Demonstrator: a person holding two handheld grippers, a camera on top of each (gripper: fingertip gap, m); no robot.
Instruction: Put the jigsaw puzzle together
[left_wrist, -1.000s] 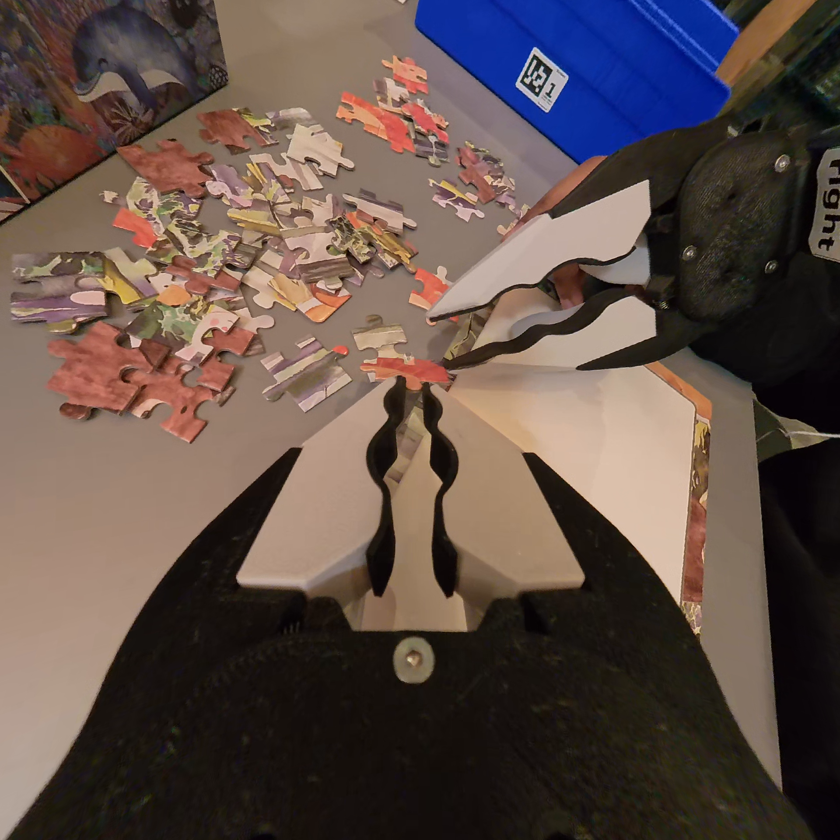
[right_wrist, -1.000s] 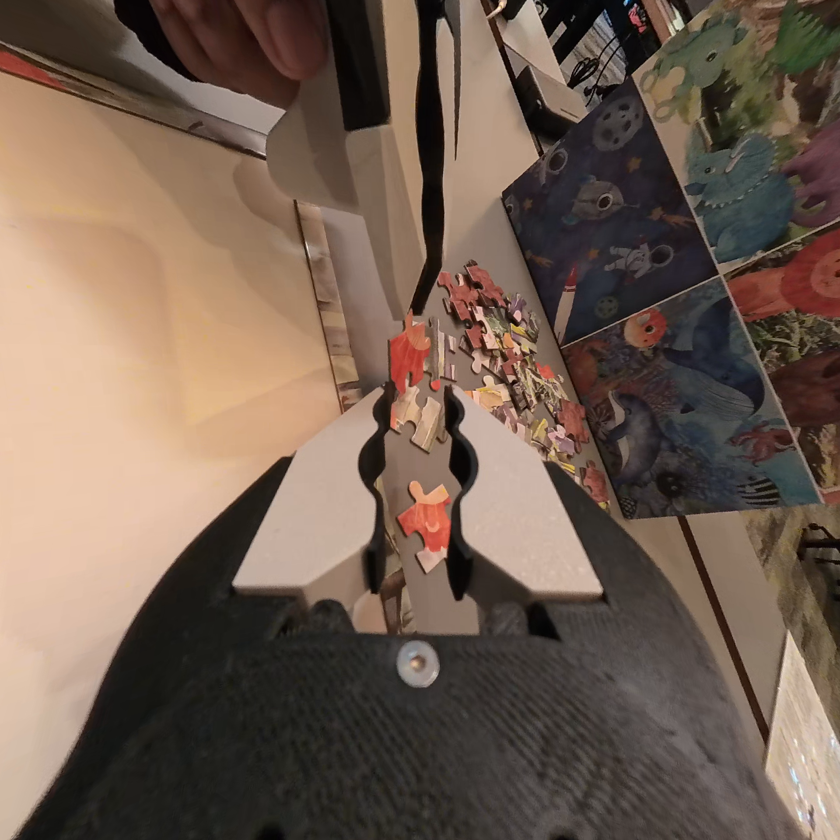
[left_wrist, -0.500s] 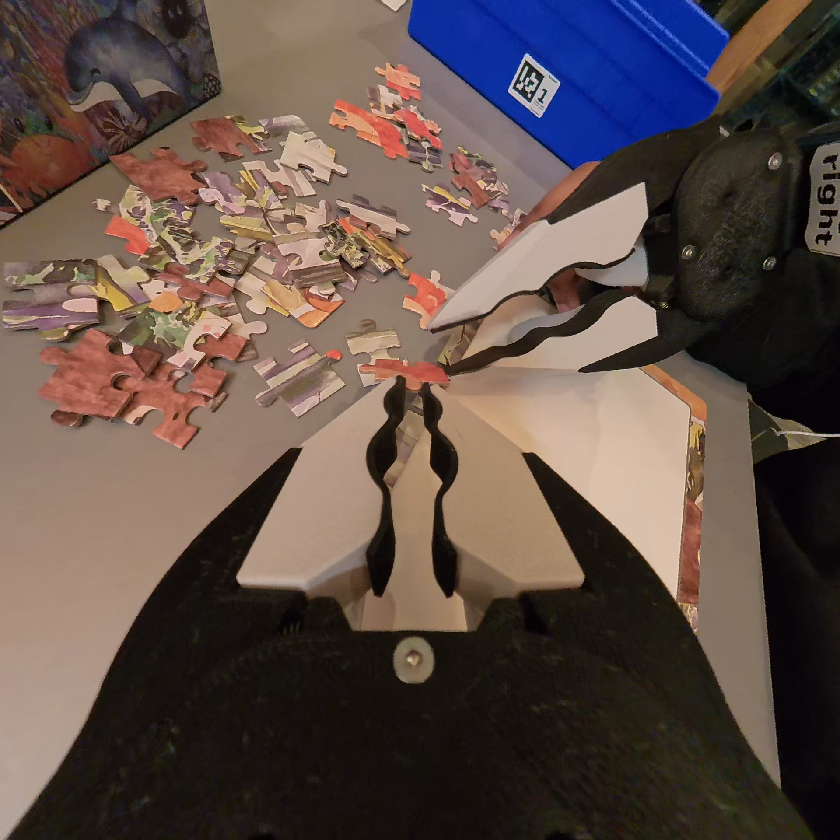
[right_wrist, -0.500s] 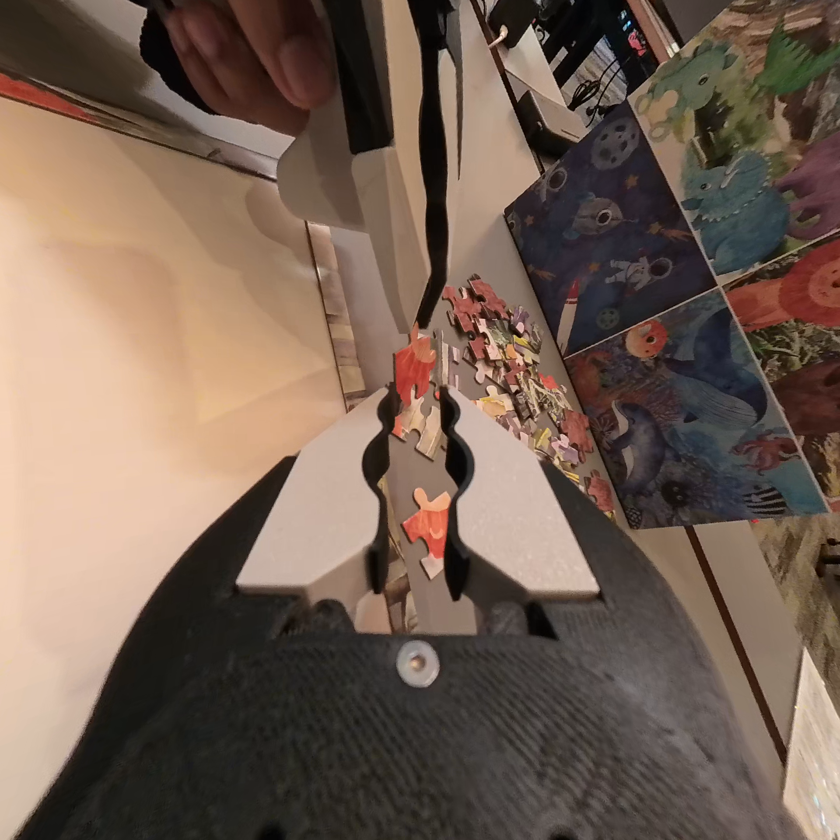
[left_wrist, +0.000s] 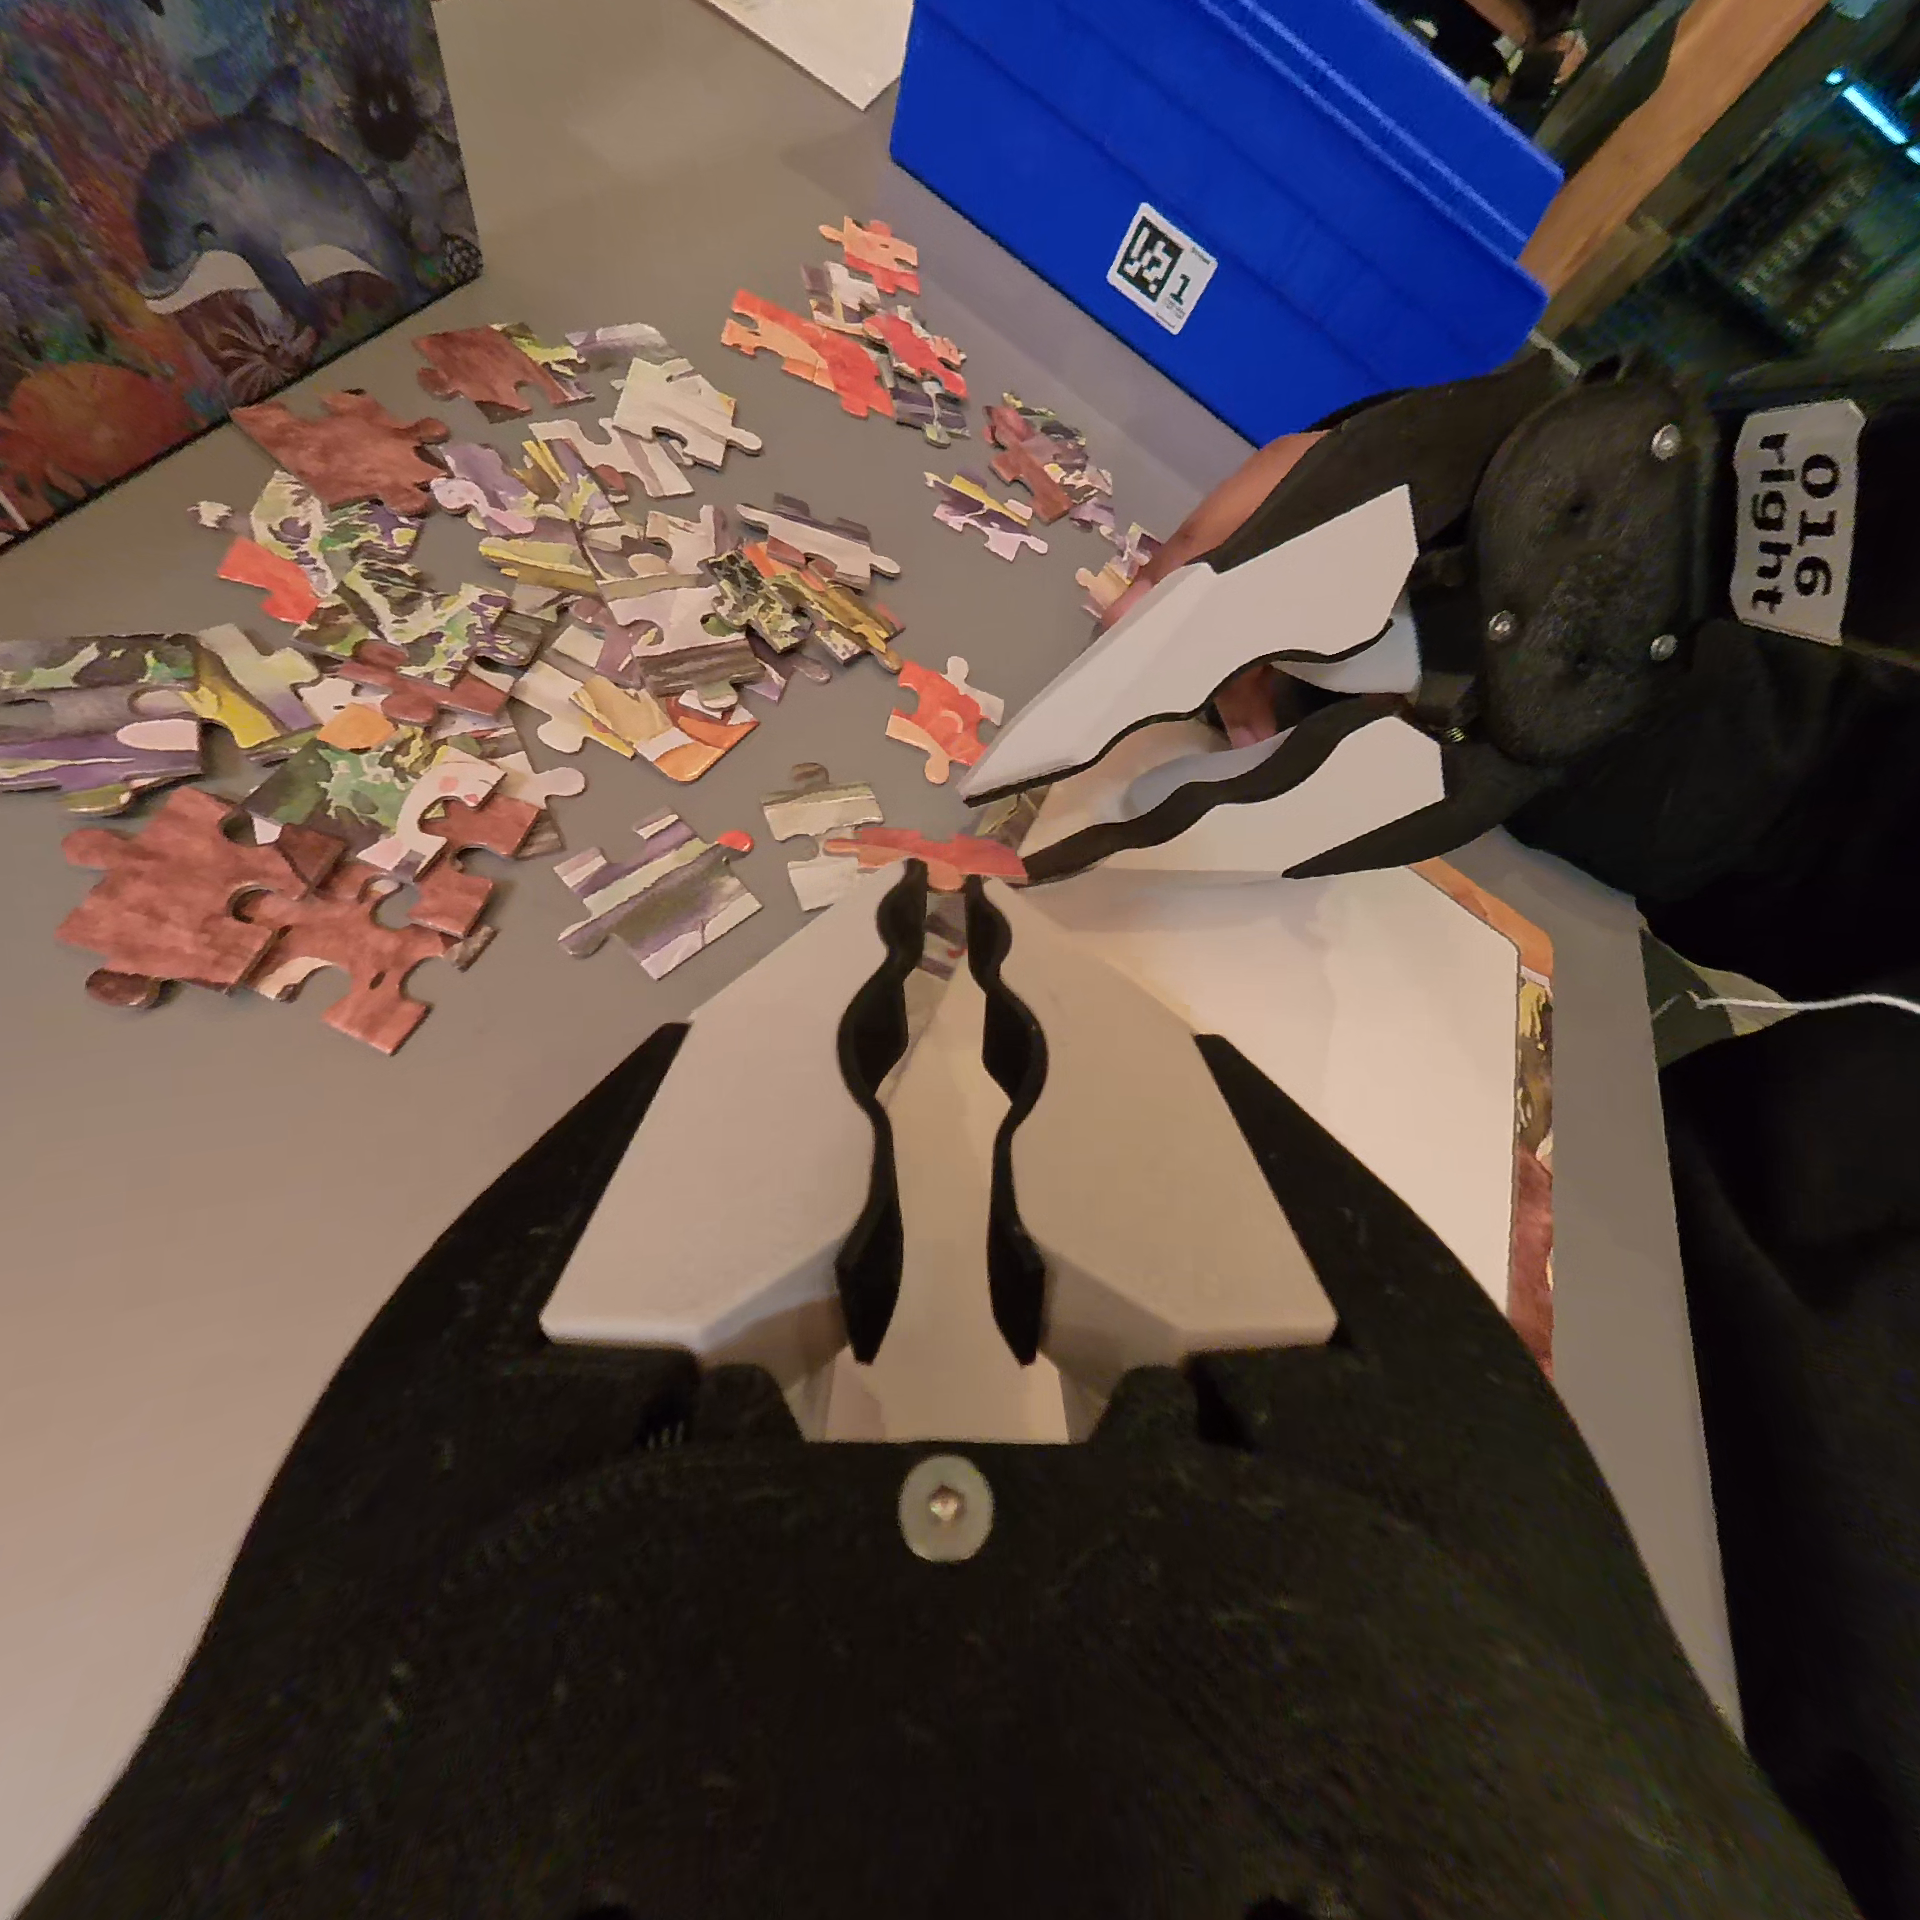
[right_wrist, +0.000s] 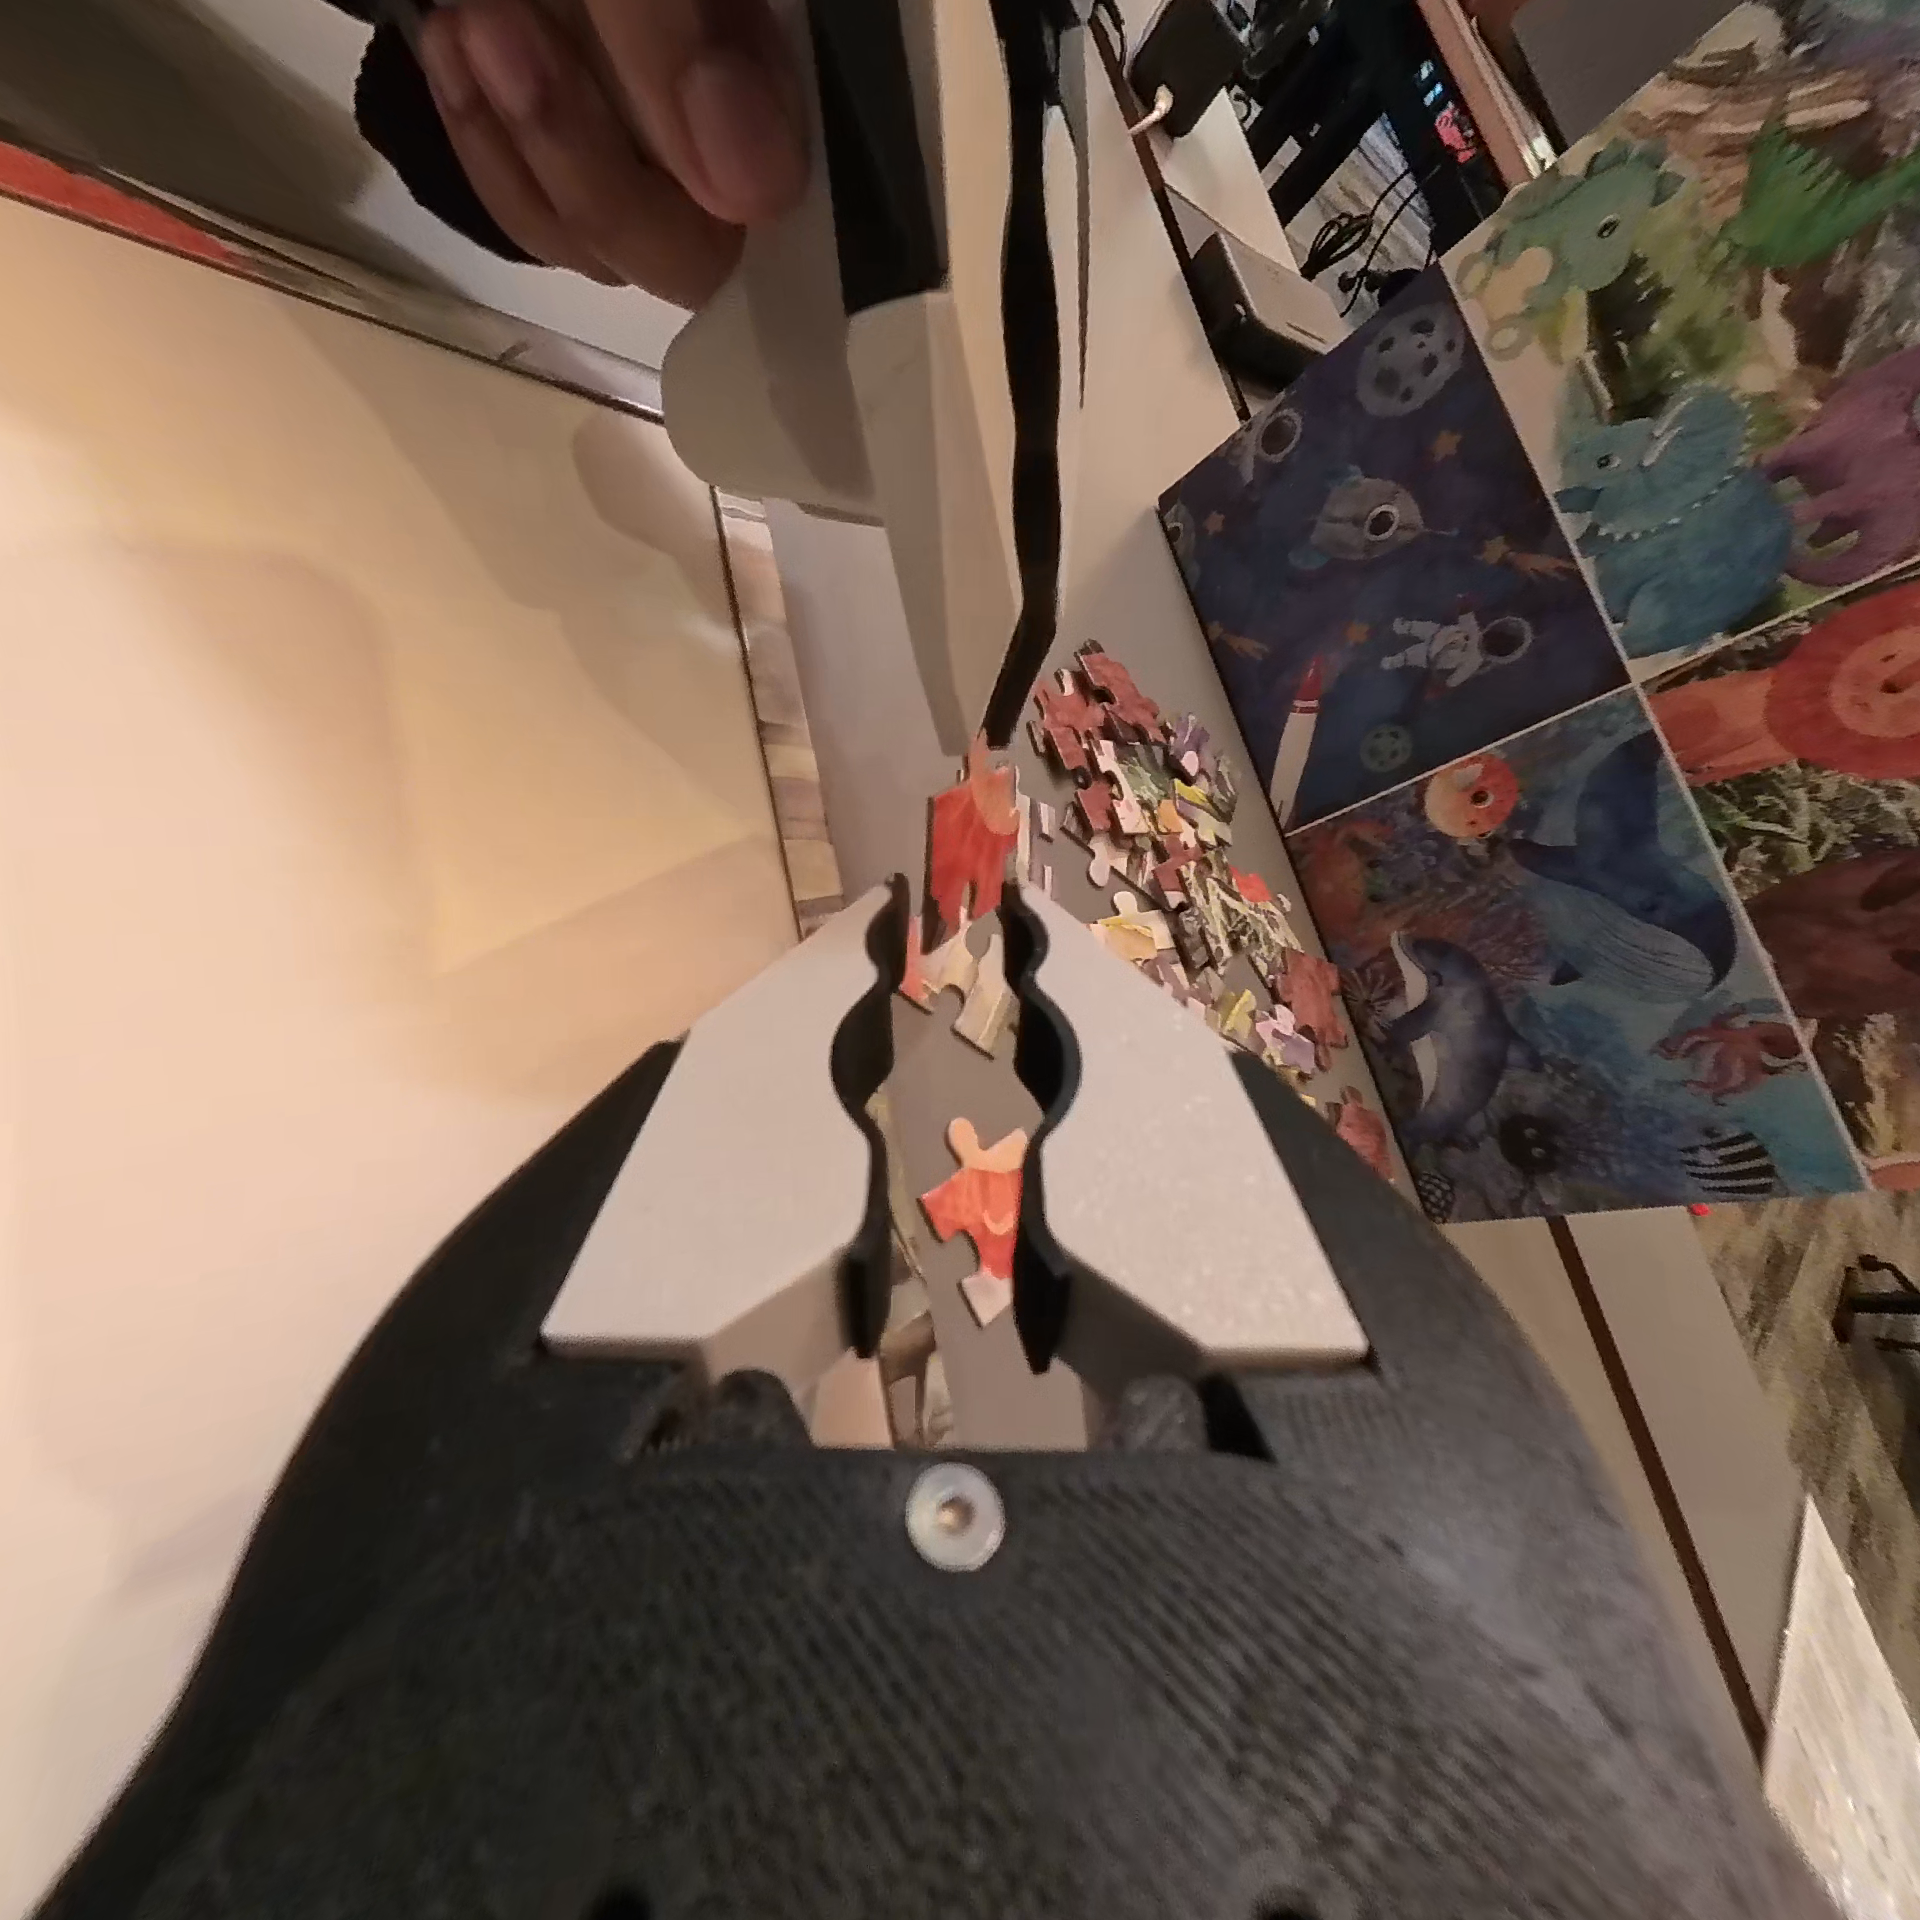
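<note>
My left gripper (left_wrist: 941, 881) is shut on a red-orange puzzle piece (left_wrist: 940, 854) and holds it flat above the corner of the white puzzle board (left_wrist: 1351, 1039). My right gripper (right_wrist: 954, 889) is open, and its tips sit on either side of the same piece (right_wrist: 971, 831), whose far end is pinched by the left gripper (right_wrist: 997, 727) coming down from the top. In the left wrist view the right gripper (left_wrist: 997, 833) comes in from the right, and its lower finger (left_wrist: 1143, 831) touches the piece. Loose pieces (left_wrist: 520, 623) lie spread on the grey table.
A blue bin (left_wrist: 1195, 156) stands at the back. A picture-covered puzzle box (left_wrist: 208, 208) stands at the back left and also shows in the right wrist view (right_wrist: 1558, 727). An orange piece (right_wrist: 977, 1195) lies on the table under my right gripper. A hand (right_wrist: 623, 135) holds the left gripper.
The right gripper has moved forward onto the red-orange piece and its jaws have narrowed a little. The left gripper keeps its hold and has barely moved.
</note>
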